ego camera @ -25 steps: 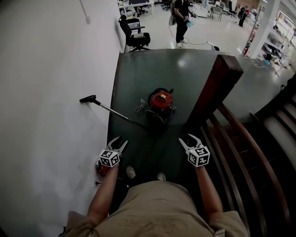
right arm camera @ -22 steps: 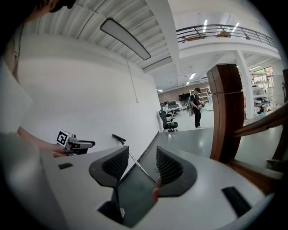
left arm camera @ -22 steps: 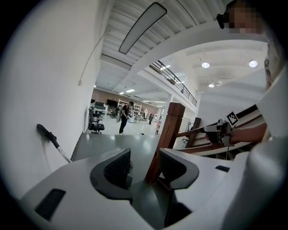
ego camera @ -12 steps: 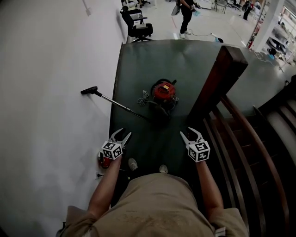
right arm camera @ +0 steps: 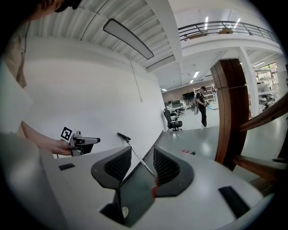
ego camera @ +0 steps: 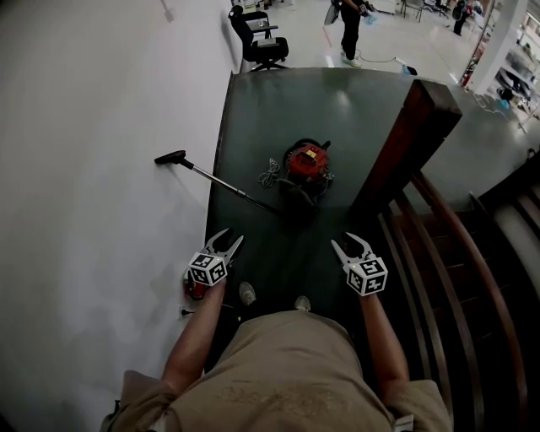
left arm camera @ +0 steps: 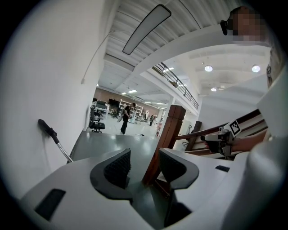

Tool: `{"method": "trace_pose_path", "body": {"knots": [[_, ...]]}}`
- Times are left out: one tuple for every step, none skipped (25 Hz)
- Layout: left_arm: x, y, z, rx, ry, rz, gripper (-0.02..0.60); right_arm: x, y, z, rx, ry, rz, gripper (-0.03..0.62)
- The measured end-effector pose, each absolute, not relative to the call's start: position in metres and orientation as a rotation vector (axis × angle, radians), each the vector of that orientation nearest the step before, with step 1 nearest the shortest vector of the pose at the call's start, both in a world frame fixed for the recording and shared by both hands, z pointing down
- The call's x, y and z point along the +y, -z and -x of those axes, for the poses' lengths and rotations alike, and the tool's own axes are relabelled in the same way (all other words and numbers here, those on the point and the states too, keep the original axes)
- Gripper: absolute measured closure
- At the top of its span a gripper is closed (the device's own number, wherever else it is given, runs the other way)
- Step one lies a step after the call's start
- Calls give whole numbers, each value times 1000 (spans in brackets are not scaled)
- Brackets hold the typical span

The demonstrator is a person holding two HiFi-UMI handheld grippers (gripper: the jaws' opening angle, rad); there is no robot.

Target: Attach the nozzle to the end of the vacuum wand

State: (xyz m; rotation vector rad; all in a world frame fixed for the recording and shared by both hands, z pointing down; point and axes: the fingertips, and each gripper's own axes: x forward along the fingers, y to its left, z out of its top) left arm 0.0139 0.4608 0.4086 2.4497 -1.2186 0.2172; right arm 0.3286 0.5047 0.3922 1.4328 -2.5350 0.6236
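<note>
A red canister vacuum sits on the dark landing floor. Its thin metal wand slants up against the white wall, and the black nozzle is on its far end. The left gripper view shows the same nozzle, and the right gripper view shows it too. My left gripper is open and empty, well short of the wand. My right gripper is level with it, its jaws a little apart with nothing between them. In the gripper views the left gripper and the right gripper show only floor through their gaps.
A dark wooden newel post and handrail border stairs going down on the right. The white wall runs along the left. A small red object lies by my left foot. An office chair and a person are far off.
The head view has tilted, so the vacuum and wand sit slightly right of where they were. Both grippers stay about where they were, holding nothing.
</note>
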Motion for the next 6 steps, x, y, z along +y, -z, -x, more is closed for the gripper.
{"method": "trace_pose_path", "body": {"knots": [[461, -408, -14, -1221, -217, -2450, 376, 505, -393, -329, -2537, -629, -1433, 434], [461, -408, -14, -1222, -218, -2449, 376, 505, -393, -328, -2539, -636, -1432, 434], [463, -407, -14, -1222, -219, -2447, 376, 507, -393, -327, -2541, -644, -1430, 434], [465, -407, -14, -1221, -221, -2445, 375, 509, -393, -326, -2545, -653, -1425, 434], [468, -407, -13, -1220, -223, -2441, 376, 511, -394, -325, -2549, -665, -1419, 434], [470, -408, -12, -1219, -225, -2437, 376, 513, -394, -323, -2554, -676, -1412, 434]]}}
